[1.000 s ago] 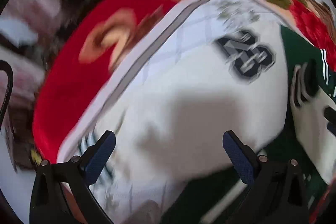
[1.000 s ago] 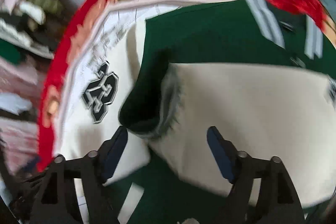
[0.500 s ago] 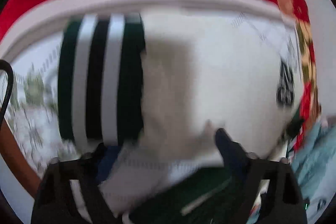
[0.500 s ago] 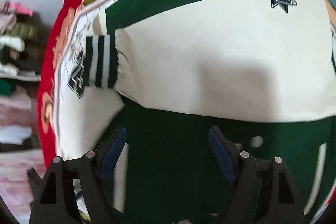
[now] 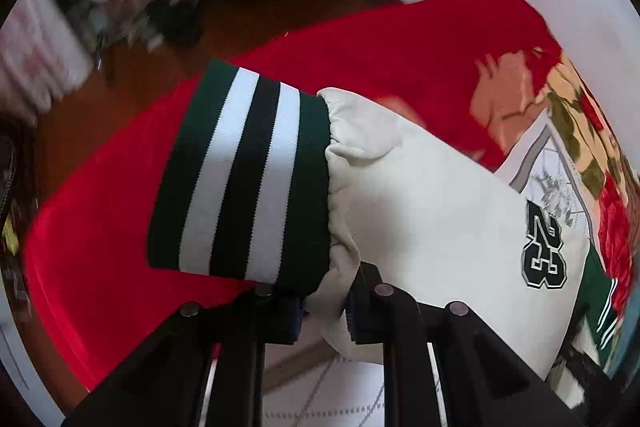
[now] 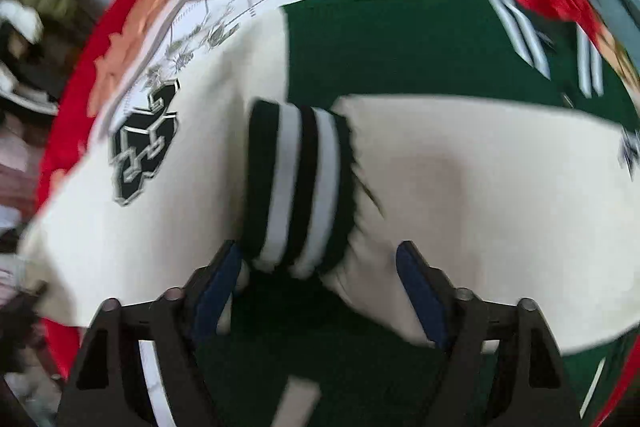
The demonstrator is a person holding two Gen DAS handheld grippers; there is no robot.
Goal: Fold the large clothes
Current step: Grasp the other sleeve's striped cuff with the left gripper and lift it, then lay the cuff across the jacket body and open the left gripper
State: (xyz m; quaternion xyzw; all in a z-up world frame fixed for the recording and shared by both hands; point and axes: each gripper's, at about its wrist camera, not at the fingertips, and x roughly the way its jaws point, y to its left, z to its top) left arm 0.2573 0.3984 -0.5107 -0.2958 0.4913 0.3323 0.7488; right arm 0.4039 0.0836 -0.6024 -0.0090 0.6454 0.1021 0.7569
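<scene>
Cream sleeve (image 5: 432,211) — "23" patch (image 5: 545,246)

left claw (image 5: 322,311) – black frame, navy pads | right claw (image 6: 320,287) – same, silver pins

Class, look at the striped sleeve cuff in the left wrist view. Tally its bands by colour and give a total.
Green bands: 2
White bands: 2
Black bands: 1
Total on the sleeve cuff: 5
</scene>
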